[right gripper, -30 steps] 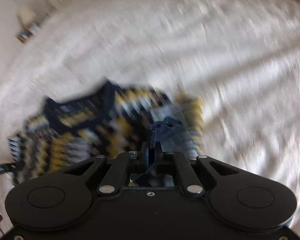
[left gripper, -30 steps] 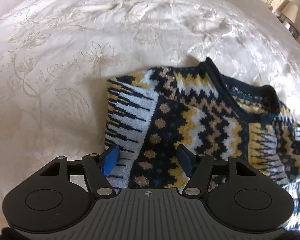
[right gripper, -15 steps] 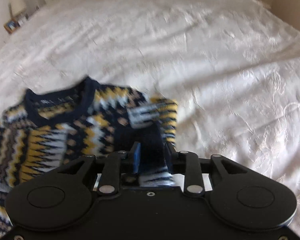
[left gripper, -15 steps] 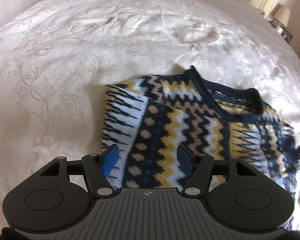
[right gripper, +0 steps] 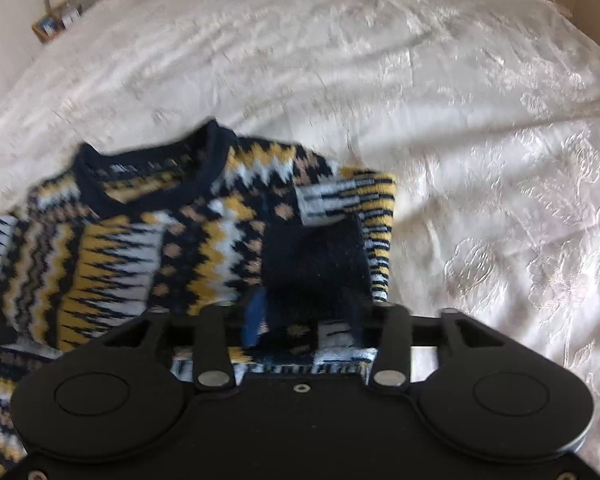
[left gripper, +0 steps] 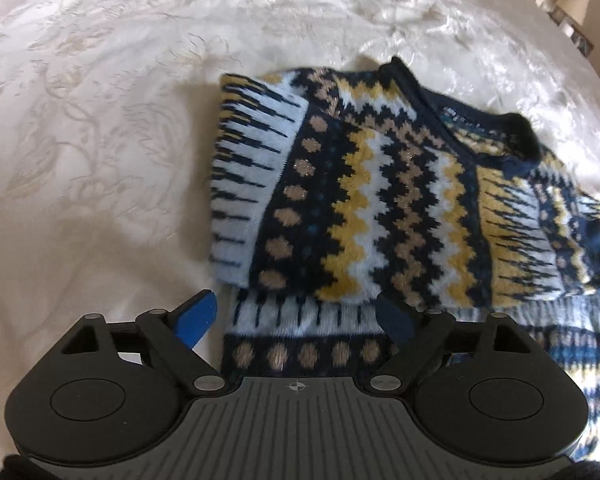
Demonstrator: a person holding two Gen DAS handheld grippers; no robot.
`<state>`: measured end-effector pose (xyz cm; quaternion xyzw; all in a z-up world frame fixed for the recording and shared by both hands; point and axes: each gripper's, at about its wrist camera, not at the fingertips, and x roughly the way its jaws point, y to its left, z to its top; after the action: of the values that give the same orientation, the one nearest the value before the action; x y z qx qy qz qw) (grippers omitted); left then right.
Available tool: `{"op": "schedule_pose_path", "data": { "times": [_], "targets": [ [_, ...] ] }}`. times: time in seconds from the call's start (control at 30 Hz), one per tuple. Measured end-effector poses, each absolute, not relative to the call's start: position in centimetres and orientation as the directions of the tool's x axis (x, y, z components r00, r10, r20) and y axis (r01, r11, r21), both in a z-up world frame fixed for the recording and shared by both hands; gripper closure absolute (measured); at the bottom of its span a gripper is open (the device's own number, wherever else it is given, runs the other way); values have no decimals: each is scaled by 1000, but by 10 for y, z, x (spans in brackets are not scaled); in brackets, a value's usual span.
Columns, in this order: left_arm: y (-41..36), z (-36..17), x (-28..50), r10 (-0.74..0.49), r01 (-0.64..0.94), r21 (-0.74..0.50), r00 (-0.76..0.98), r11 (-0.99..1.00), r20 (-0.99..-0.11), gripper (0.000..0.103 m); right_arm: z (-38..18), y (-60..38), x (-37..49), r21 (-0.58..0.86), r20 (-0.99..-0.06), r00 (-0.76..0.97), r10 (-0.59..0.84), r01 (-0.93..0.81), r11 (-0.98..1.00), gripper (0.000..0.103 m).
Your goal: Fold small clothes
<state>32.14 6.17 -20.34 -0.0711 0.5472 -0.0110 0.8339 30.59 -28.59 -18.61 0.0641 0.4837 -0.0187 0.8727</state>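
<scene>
A: Starting at the left, what do you see?

B: In the left wrist view, cream embroidered bedspread [left gripper: 100, 140] fills the left side. The left gripper [left gripper: 300, 320] points steeply down, its jaws spread wide. They have just been opening further. One blue pad [left gripper: 198, 318] hangs over bare bedspread just beside the sweater's edge, the other over the knit. Neither presses on anything.

A: And the sweater?

B: The patterned sweater [left gripper: 380, 208] lies on the bed, right of centre in that view. It is navy, yellow, pale blue and tan in zigzag bands. A sleeve is folded across the body, and the dark collar [left gripper: 516, 128] is toward the far right. A lower band of the knit runs under the gripper.

A: Moving right, the other gripper?

B: In the right wrist view the sweater [right gripper: 140, 248] sits left of centre, collar away from the camera. The right gripper [right gripper: 304, 312] is over its right edge, where a dark navy cuff [right gripper: 316, 260] rises just beyond the fingertips. Those jaws have just been opening and stand parted, released, with patterned knit showing in the gap below them. The picture is blurred, so I cannot tell whether a pad touches the cuff.

A: Further right?

B: Only bedspread [right gripper: 500, 160].
</scene>
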Motion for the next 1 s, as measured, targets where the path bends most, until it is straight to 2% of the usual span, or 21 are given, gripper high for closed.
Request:
{"op": "schedule_pose_path", "data": {
  "times": [0.1,0.17,0.23,0.6,1.0],
  "targets": [
    [64,-188,299,-108,-62,-149,431,987,-896,16,-175,-284,290,116,-825,562,60,65,991,40],
    [64,-178,281,-105,-66,-149,444,987,-890,15,-170,-282,278,131,-817,570,85,40,991,30],
    [63,-171,265,-106,-69,-153,453,986,-885,15,-169,-281,263,151,-811,573,116,15,988,27],
    [52,-164,167,-100,-133,-175,441,975,-892,13,-192,-269,172,183,-851,487,198,-78,980,25],
    [47,-164,110,-212,41,-217,439,975,-873,13,-182,-243,90,185,-847,510,148,22,983,20]
  ]
}}
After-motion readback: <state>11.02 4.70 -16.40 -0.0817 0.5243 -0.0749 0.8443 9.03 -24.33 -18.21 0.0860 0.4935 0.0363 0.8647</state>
